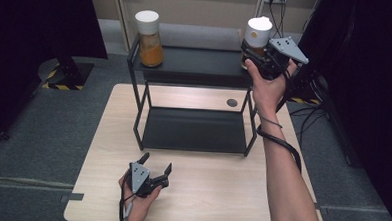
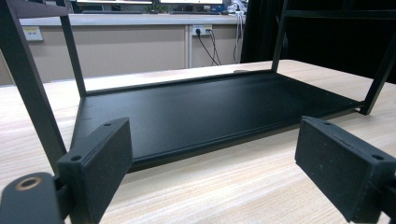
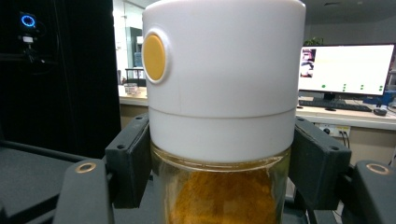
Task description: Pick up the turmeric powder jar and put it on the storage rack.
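Grasping looks like the step in hand: right gripper (image 1: pixel 259 55) clamps the spice jar (image 3: pixel 223 116) just below its white lid, at the rack's (image 1: pixel 196 65) top shelf, two o'clock. Left gripper (image 1: pixel 155 170) rests open at seven o'clock on the worktop (image 1: pixel 205 191). Next probably calls for a steady, upright lift.

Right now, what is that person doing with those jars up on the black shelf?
A person's right tool has its jaws around a glass jar with a white lid and orange powder at the right end of the black metal two-tier shelf. A second matching jar stands at the top tier's left end. The left tool rests open on the light wooden table, holding nothing.
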Action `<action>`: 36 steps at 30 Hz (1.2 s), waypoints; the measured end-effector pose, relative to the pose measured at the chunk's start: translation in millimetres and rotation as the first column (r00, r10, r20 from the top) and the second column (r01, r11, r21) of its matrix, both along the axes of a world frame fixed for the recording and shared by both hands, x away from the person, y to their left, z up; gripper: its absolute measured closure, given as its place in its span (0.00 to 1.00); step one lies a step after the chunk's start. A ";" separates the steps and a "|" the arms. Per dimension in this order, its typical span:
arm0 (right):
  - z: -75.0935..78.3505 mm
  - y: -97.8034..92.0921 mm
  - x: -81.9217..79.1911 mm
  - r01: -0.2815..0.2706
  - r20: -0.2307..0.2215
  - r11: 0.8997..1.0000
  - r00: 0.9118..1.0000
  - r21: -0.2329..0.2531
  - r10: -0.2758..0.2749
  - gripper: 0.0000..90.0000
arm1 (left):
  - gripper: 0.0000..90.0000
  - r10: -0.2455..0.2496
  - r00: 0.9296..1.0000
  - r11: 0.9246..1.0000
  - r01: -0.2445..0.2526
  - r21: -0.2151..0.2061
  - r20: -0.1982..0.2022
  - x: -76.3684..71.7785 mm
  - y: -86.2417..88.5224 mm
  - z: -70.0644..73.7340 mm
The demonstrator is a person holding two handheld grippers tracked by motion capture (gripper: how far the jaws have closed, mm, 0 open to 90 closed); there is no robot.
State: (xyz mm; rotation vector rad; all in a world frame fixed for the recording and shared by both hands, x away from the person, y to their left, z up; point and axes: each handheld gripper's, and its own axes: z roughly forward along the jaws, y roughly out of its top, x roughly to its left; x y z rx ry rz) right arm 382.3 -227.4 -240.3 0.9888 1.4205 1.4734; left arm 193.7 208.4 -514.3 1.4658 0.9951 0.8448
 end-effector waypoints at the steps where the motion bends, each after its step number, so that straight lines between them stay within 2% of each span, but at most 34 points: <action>1: -1.0 0.1 0.2 0.001 0.000 1.000 1.000 0.003 -0.001 0.34 | 0.12 0.000 1.000 1.000 0.000 0.001 0.001 -0.1 -0.1 -0.1; 6: -3.7 0.7 1.1 -0.003 -0.009 1.000 1.000 0.003 0.003 0.34 | 0.12 0.002 1.000 1.000 -0.002 -0.002 -0.002 0.2 0.0 0.2; 11: -7.7 0.3 1.4 -0.002 0.002 1.000 1.000 0.015 0.002 0.34 | 0.12 0.002 1.000 1.000 -0.002 -0.004 0.000 -0.1 -0.1 -0.3; 17: -6.5 -1.3 2.8 -0.007 -0.003 1.000 1.000 0.015 0.007 0.34 | 0.12 0.002 1.000 1.000 -0.002 -0.004 0.003 -0.2 -0.1 -0.7; 20: -6.0 -1.8 3.2 -0.012 -0.007 1.000 1.000 0.021 0.012 0.29 | 0.12 0.001 1.000 1.000 -0.001 -0.004 0.002 -0.2 0.0 -0.6; 23: -5.3 0.1 1.6 -0.009 -0.009 1.000 1.000 0.030 0.010 0.19 | 0.12 0.002 1.000 1.000 -0.002 -0.006 0.000 0.0 0.1 -0.4; 36: -10.5 -9.1 -15.3 -0.041 0.002 0.998 0.999 0.039 0.041 0.09 | 0.12 0.003 1.000 1.000 -0.003 -0.004 0.003 -0.3 -0.4 -0.6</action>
